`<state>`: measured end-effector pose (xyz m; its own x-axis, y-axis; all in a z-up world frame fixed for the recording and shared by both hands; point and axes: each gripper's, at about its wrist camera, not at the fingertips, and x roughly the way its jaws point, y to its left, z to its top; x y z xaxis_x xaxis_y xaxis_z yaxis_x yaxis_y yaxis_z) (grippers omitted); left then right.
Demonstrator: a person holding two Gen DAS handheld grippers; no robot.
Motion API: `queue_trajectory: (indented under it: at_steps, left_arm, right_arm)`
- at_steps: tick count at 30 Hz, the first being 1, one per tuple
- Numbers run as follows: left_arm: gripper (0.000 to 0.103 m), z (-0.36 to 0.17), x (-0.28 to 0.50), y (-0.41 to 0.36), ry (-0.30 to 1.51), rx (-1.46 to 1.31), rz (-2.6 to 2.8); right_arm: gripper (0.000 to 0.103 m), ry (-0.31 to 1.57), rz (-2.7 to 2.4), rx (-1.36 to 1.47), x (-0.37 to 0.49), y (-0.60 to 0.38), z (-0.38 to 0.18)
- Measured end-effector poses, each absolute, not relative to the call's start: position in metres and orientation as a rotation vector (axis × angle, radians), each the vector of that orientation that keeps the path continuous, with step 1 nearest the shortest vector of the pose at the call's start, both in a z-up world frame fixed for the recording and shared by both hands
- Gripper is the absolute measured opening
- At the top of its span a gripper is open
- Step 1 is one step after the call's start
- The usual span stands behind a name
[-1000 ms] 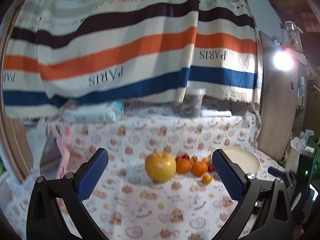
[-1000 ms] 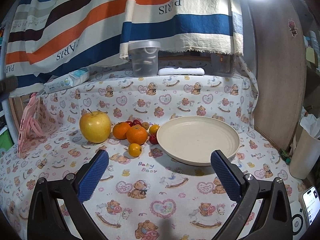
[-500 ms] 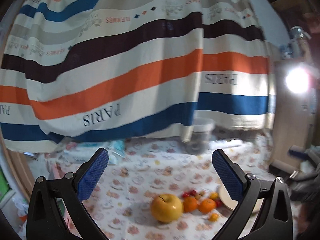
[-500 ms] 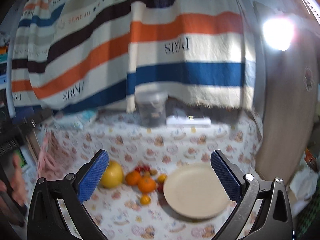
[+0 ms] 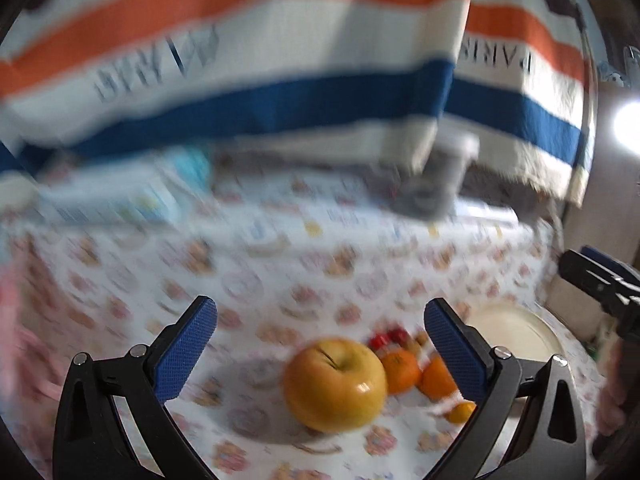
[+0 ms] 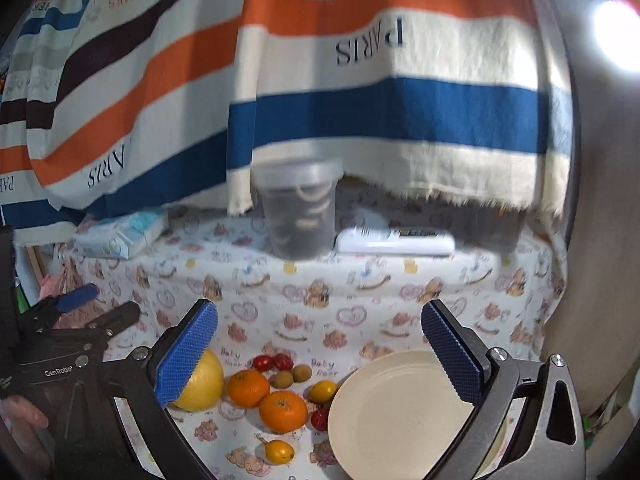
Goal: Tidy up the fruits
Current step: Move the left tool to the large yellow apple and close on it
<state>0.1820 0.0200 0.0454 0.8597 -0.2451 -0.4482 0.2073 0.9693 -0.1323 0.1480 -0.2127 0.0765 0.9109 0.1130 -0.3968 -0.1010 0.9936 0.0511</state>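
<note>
— Right wrist view first: where does the fruit sit?
— On the bear-print tablecloth [image 6: 320,304]. A yellow apple [image 6: 202,384] lies leftmost, then two oranges [image 6: 248,387], with red cherry tomatoes [image 6: 273,361] and small brown fruits [image 6: 293,376] behind them and a small yellow-orange fruit [image 6: 279,452] nearest the camera. All of it is just left of the cream plate [image 6: 384,420], which holds nothing.
— And the tongs?
— The right gripper [image 6: 319,356] is spread wide, gripping nothing, above the fruit and the plate's rim. The left gripper [image 5: 320,354] is also wide apart and empty; in its blurred view the apple lies between its blue pads [image 5: 186,354].
— Behind that?
— A lidded clear tub [image 6: 298,212], a white flat box [image 6: 396,240] and a striped cloth [image 6: 360,80] hanging down.
</note>
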Motion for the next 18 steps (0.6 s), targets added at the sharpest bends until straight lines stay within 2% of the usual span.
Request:
queue_trajectory:
  at_steps: [10, 18]
  left_arm:
    - [0.102, -0.009, 0.218, 0.002, 0.761, -0.04, -0.275]
    - [0.102, -0.027, 0.225, 0.0, 0.856, -0.047, -0.3]
  right_arm:
    - [0.103, 0.558, 0.117, 0.116, 0.18, -0.226, 0.037]
    - [0.103, 0.616, 0.11, 0.123, 0.19, -0.227, 0.024]
